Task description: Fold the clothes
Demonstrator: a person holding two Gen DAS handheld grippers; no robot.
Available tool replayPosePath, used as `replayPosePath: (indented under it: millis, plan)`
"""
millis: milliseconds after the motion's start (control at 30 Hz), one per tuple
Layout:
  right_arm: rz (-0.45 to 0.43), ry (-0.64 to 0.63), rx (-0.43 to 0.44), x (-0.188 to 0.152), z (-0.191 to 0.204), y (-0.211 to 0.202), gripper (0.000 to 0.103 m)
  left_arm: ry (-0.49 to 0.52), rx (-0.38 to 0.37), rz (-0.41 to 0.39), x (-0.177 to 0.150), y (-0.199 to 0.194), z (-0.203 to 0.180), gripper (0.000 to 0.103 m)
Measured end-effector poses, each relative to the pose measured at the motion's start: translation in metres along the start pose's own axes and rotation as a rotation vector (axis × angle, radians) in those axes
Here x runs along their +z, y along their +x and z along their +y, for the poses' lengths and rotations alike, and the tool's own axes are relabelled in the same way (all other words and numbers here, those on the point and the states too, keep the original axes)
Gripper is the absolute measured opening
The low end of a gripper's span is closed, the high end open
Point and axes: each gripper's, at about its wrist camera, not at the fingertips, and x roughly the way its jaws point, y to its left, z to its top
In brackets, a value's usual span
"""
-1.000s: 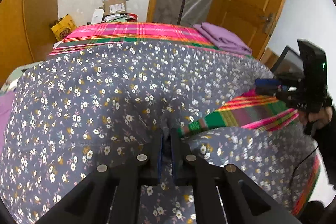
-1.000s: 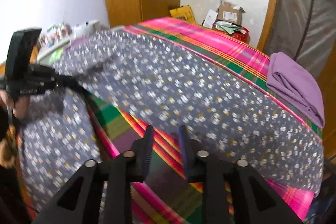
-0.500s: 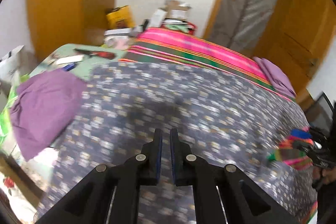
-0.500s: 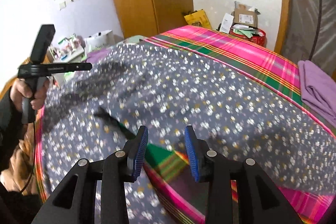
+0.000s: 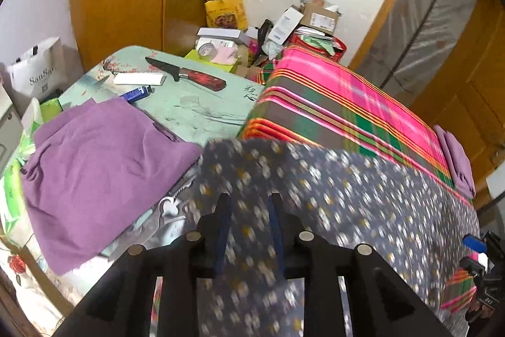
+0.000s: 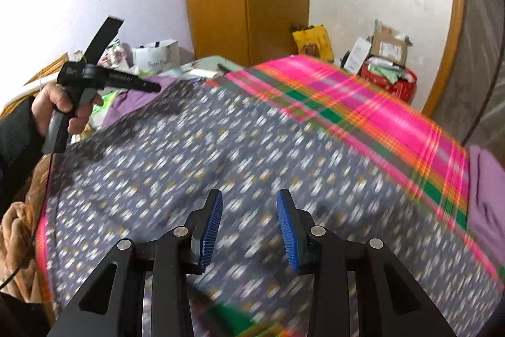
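The left tongs [image 5: 247, 204] are seen at the bottom centre of the left wrist view with their jaws parted, having just been opening; floral cloth [image 5: 347, 210] lies under and between the fingers, blurred, and no pinch on it can be made out. The right tongs [image 6: 249, 210] are shown at the bottom centre of the right wrist view, jaws apart and nothing held between the blue pads [image 6: 212, 229]. The floral cloth is spread over a striped blanket [image 5: 341, 97], filling the middle and lower part of both views, with the pink and green stripes left bare along its upper right. In the left wrist view a purple cloth [image 5: 94, 166] lies at the left on a pale green surface [image 5: 195, 112], where a knife [image 5: 189, 75] is seen at the upper centre. A folded purple garment [image 5: 457, 160] rests at the right edge of the blanket. In the right wrist view a hand [image 6: 60, 109] is seen at the left, gripping the left tongs' handle.
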Motion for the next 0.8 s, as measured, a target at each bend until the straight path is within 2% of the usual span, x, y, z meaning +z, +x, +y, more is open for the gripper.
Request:
replayPosePath:
  millis: [133, 233, 433, 600, 733, 767, 800]
  plan:
    - [-0.001, -0.007, -0.053, 0.022, -0.031, 0.025, 0.038, -0.038, 0.013, 0.028, 0.016, 0.026, 0.012, 0.027]
    - [0.032, 0.016, -0.063, 0.034, -0.052, 0.050, 0.038, -0.042, 0.018, 0.045, 0.022, 0.043, 0.015, 0.027]
    - [0.101, -0.038, -0.088, 0.043, -0.060, 0.101, 0.037, -0.042, -0.003, 0.027, 0.033, 0.056, 0.018, 0.028]
    - [0.145, -0.043, -0.032, 0.046, -0.071, 0.123, 0.037, -0.052, -0.047, 0.022, 0.035, 0.061, 0.026, 0.032]
    - [0.147, -0.030, 0.008, 0.046, -0.076, 0.125, 0.037, -0.086, -0.091, 0.021, 0.034, 0.063, 0.036, 0.036]
    - [0.148, -0.026, 0.013, 0.046, -0.077, 0.125, 0.033, -0.093, -0.101, 0.023, 0.034, 0.064, 0.037, 0.036]
    - [0.146, -0.027, 0.016, 0.046, -0.077, 0.125, 0.022, -0.096, -0.106, 0.022, 0.034, 0.064, 0.037, 0.036]
